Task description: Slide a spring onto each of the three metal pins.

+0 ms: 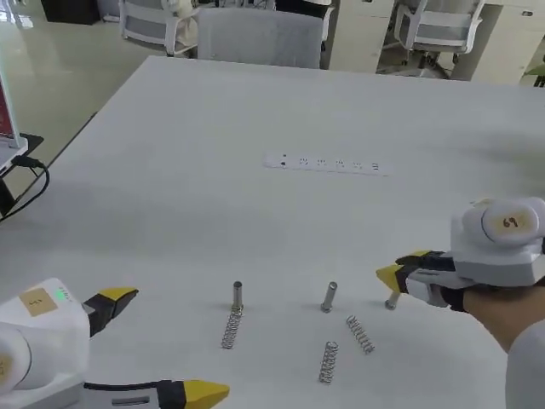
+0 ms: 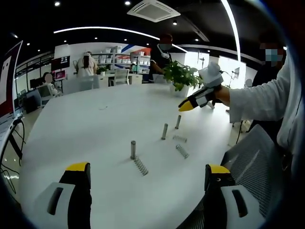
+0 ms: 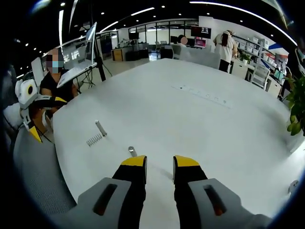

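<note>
Table (image 1: 255,213) lay white beneath everything; your left gripper (image 1: 162,345), lower left, gaped wide and empty; your right gripper (image 1: 387,274), right edge, held nothing, jaws narrowly parted. Three pins (image 1: 238,294) stood lower centre, three springs (image 1: 329,361) lying beside them.

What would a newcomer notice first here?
Three metal pins stand upright in a row near the front edge of the table, three springs lying loose beside them. The right gripper hovers by the rightmost pin; the left gripper sits wide open at lower left.
</note>
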A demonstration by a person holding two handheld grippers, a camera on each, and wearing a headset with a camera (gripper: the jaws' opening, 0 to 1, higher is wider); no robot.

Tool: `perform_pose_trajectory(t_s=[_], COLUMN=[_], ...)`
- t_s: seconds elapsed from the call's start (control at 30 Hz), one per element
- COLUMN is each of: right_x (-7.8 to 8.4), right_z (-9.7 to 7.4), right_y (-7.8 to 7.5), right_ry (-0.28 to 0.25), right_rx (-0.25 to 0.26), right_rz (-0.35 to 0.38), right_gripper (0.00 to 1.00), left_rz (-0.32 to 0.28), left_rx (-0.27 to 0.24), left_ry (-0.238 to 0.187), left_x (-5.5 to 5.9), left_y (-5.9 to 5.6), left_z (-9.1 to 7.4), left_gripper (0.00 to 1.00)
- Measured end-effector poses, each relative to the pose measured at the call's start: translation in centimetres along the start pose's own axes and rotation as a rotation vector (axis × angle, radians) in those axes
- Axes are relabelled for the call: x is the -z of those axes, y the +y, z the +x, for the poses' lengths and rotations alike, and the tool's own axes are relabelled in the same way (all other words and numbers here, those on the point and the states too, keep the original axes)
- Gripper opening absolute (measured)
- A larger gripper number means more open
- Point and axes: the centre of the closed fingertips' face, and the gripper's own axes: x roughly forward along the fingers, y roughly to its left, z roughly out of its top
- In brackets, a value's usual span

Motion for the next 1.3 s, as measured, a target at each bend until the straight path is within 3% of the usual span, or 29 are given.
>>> perform_pose_trajectory(t_s=[0.27,0.67,0.9,1.3], right_x=[1.1,5.6,8.3,9.5], right_z=[-0.6,0.2,1.6,3.2], right_y=[2.5,5.0,5.2,4.3], right_ry=[0.003,0.104,0.179,0.216], right_rx=[-0.037,-0.079,-0.084,-0.064], right_rz=[-0.019,-0.065,-0.081,-0.07], right_gripper=[0.2,0.21,0.2,0.17], left_rz=[-0.019,-0.026,-0.029,-0.033], left_rx=[0.008,0.01,0.006,-0.001], left_ry=[-0.018,-0.032,-0.032,-0.022], left_x=[-0.3,-0.7,-0.7,-0.3], left_y=[-0.1,-0.2,-0.2,-0.2], left_z=[-0.1,-0.2,-0.3,-0.5], left_gripper=[0.98,0.98,0.98,0.97])
